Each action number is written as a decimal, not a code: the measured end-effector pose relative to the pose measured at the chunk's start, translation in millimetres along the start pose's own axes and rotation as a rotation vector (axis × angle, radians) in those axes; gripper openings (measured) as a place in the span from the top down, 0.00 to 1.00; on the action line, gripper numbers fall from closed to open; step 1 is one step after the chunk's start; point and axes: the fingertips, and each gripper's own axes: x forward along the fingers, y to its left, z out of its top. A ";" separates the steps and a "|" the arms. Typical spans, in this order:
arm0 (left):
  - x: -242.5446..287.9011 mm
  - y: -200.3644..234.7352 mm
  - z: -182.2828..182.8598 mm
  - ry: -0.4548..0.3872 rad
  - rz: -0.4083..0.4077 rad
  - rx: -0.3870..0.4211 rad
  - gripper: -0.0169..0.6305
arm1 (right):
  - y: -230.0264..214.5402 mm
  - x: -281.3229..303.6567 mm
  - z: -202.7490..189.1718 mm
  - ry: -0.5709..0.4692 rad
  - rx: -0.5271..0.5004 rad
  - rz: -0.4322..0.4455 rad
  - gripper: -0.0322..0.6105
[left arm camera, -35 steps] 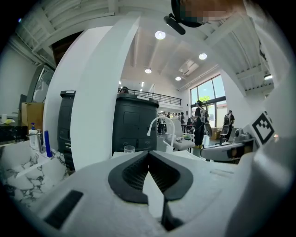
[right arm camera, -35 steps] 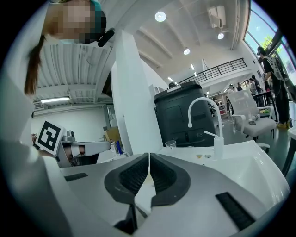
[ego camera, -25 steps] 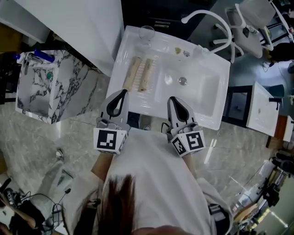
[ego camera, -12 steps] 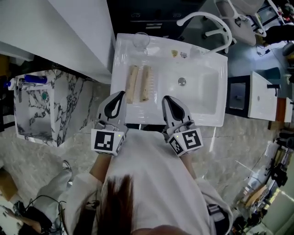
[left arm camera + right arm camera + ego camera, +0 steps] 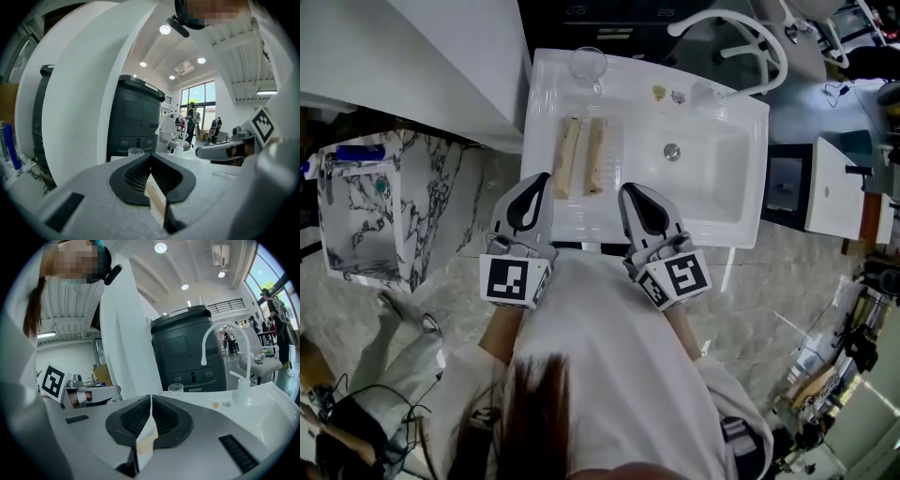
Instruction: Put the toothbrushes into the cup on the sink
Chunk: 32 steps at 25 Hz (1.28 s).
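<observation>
Two beige toothbrushes lie side by side on the flat left part of the white sink (image 5: 722, 225), one (image 5: 567, 157) to the left of the other (image 5: 595, 156). A clear cup (image 5: 588, 64) stands at the sink's far left corner, and shows in the left gripper view (image 5: 135, 152) and the right gripper view (image 5: 176, 389). My left gripper (image 5: 546, 176) is shut and empty, just short of the left toothbrush's near end. My right gripper (image 5: 626, 187) is shut and empty too, at the sink's front edge beside the right toothbrush. A strip of toothbrush (image 5: 147, 437) shows below the right jaws.
A white curved faucet (image 5: 741, 28) rises at the sink's back right, with the drain (image 5: 672, 151) in the basin. A marbled cabinet (image 5: 366, 206) stands to the left. A dark bin (image 5: 187, 352) sits behind the sink. A white wall (image 5: 422, 56) borders the sink's left side.
Both grippers have moved forward, and their tips now reach over the sink's front edge near the toothbrushes. Both stay shut.
</observation>
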 end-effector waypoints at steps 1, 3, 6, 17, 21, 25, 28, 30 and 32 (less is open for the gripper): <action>-0.5 1.1 1.1 -0.006 0.011 -0.003 0.95 | -0.9 0.2 0.9 0.001 -0.003 0.003 0.92; -1.1 2.6 2.4 -0.014 0.027 -0.006 0.95 | -3.4 2.0 3.1 0.001 -0.007 0.010 0.92; 0.5 3.5 1.3 -0.013 0.037 -0.006 0.95 | -7.3 5.4 5.4 0.000 -0.003 0.017 0.92; 4.6 0.3 0.6 -0.006 0.027 -0.008 0.95 | -8.9 12.2 3.9 0.023 -0.013 0.040 0.92; -0.6 5.7 1.1 -0.009 0.044 -0.025 0.95 | -3.9 16.8 3.5 0.024 -0.015 0.054 0.92; -1.4 7.0 -1.0 -0.009 0.039 -0.005 0.95 | -5.5 16.7 3.4 0.025 -0.018 0.048 0.92; -1.2 7.1 -2.7 -0.005 0.036 -0.008 0.95 | -8.3 16.2 2.2 0.026 -0.015 0.034 0.92; -0.8 7.8 -3.4 -0.004 0.033 -0.006 0.95 | -9.8 16.3 0.8 0.023 -0.009 0.026 0.92; -0.3 8.5 -3.8 -0.001 0.031 -0.011 0.95 | -8.9 17.6 1.4 0.023 -0.013 0.027 0.92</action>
